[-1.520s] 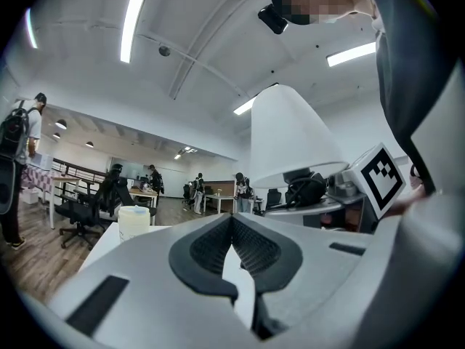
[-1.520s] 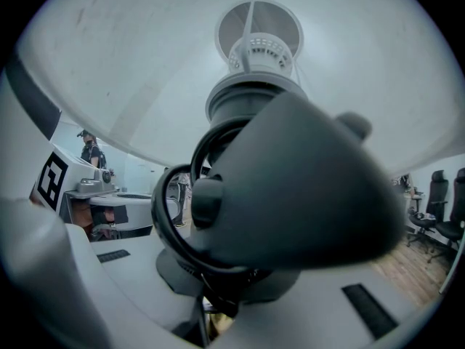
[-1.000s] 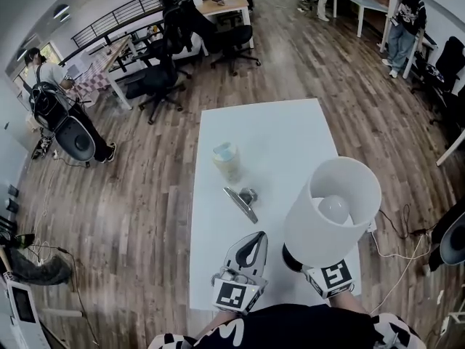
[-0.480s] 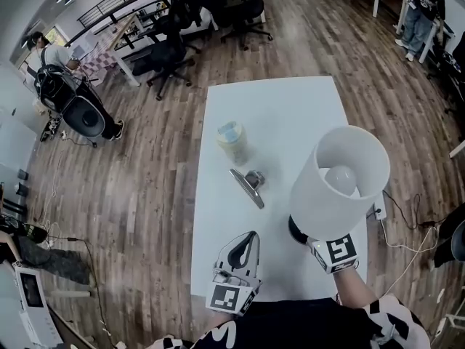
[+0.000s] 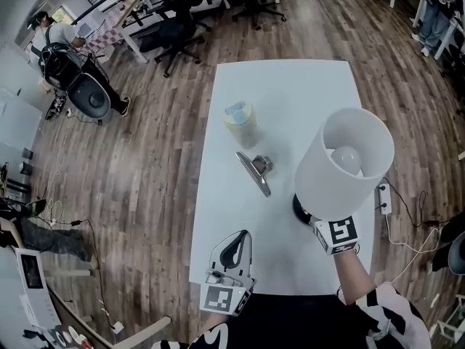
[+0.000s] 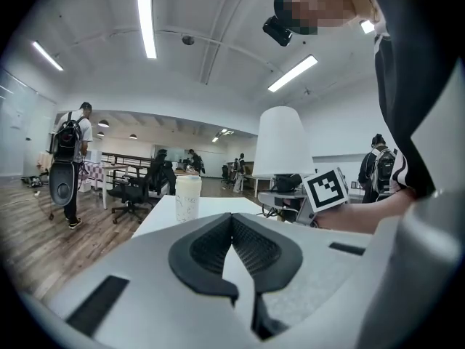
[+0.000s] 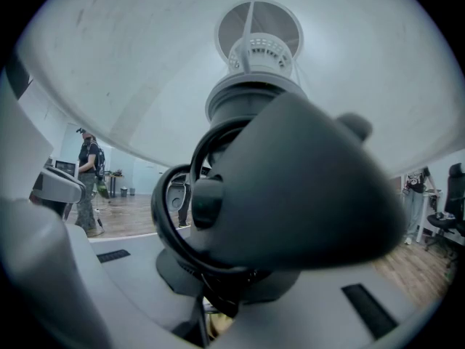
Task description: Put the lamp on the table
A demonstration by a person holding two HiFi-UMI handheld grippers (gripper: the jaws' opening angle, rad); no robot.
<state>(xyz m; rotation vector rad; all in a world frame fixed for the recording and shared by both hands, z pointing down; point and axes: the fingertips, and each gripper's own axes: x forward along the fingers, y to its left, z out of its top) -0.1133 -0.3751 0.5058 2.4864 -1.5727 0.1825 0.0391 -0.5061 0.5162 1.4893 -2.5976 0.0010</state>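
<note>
While the lamp (image 5: 347, 167) edges forward over the desk (image 5: 290, 93), the right tool (image 5: 312, 221) stays clamped on its base; set-down looks close.

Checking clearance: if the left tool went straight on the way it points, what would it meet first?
Probably the metal clip lying mid-table, if the left tool travels low; height is unclear, and the cup stands just left of that line.

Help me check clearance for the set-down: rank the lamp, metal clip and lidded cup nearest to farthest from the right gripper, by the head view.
1. lamp: held by the right gripper, on the right.
2. metal clip: on the table, centre-left.
3. lidded cup: beyond the clip, farther back.
</note>
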